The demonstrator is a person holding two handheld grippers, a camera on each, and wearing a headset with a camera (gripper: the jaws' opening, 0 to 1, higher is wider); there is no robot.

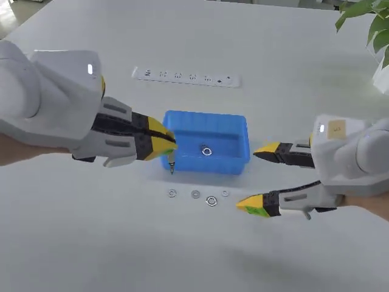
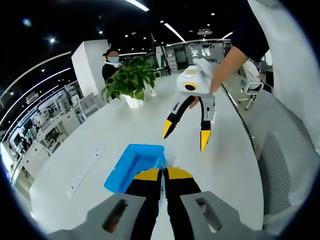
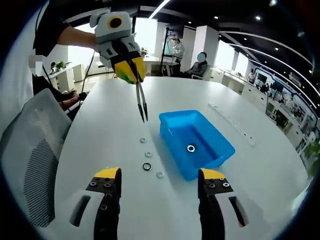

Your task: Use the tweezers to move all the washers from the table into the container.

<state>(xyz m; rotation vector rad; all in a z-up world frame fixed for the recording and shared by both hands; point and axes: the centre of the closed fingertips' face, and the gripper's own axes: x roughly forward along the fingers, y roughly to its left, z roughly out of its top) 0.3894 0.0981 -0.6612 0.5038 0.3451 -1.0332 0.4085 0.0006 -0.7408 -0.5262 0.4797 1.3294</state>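
We had the left gripper, fingers clamped shut on the tweezers, tips down almost over the nearest of four washers rowed along the tabletop toward our open, empty right gripper, with the blue container just beyond.

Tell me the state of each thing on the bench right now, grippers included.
left gripper: shut on the tweezers.
right gripper: open, holding nothing.
tweezers: pointing down beside the container, tips look empty.
container: open-topped, one washer inside.
table washers: four, lying flat in a row beside the container.
power strip: nothing plugged in.
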